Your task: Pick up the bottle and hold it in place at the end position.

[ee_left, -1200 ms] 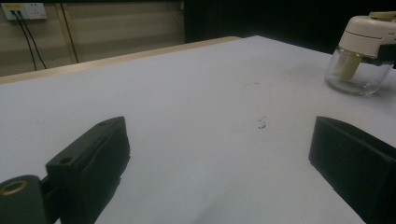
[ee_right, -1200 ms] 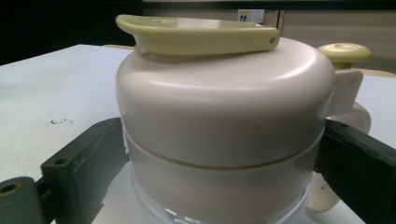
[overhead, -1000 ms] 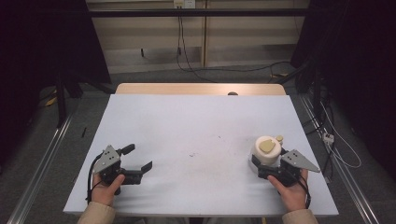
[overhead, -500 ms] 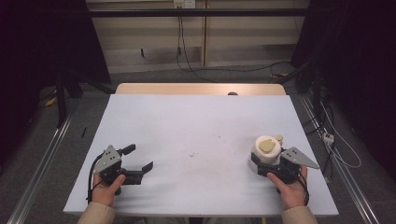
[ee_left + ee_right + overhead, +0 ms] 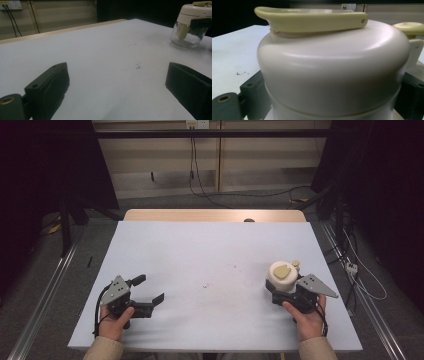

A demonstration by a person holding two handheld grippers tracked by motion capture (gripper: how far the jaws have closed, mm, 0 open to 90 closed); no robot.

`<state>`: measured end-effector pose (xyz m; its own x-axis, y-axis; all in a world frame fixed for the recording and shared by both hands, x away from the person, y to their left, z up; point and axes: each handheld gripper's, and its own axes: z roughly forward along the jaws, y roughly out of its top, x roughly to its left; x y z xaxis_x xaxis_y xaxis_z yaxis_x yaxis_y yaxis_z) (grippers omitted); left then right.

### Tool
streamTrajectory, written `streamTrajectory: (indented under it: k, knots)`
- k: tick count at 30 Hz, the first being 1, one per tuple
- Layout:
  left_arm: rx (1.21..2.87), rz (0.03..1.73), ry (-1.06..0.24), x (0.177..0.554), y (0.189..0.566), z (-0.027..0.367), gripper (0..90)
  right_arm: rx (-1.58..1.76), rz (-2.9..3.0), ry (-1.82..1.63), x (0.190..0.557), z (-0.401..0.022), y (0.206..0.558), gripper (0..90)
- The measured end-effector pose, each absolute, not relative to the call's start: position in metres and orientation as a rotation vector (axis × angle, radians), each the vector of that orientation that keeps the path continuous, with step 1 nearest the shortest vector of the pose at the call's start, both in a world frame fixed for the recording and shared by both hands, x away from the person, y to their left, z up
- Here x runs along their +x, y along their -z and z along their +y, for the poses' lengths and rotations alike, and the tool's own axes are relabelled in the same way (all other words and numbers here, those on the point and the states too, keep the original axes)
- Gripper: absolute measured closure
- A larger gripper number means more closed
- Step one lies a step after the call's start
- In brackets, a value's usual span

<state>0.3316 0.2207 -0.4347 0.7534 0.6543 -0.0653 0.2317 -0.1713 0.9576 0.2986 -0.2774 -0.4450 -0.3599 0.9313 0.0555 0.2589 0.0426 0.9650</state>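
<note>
The glass jar (image 5: 187,37) had a clear body, a cream-white domed plastic lid (image 5: 332,67) and a pale yellow-green flip tab (image 5: 309,20). Both grippers, left (image 5: 150,290) and right (image 5: 283,292), were black with grey plates. The table (image 5: 210,255) was plain white, edged in light wood at the far side, with small dark specks (image 5: 137,66).

Dim room with dark left and right edges, pale white surface (image 5: 210,255) evenly lit from above, soft shadows, close cream plastic jar lid (image 5: 332,65) slightly blurred, mild grain
</note>
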Motion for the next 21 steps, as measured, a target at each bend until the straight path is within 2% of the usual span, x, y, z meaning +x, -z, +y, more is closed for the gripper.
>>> streamTrajectory:
  k: [21]
  knots:
    - [1.736, 0.701, -0.432, 0.332, 0.434, 0.22, 4.8, 1.159, 1.729, -1.397, 0.316, -0.244, 0.433, 7.9]
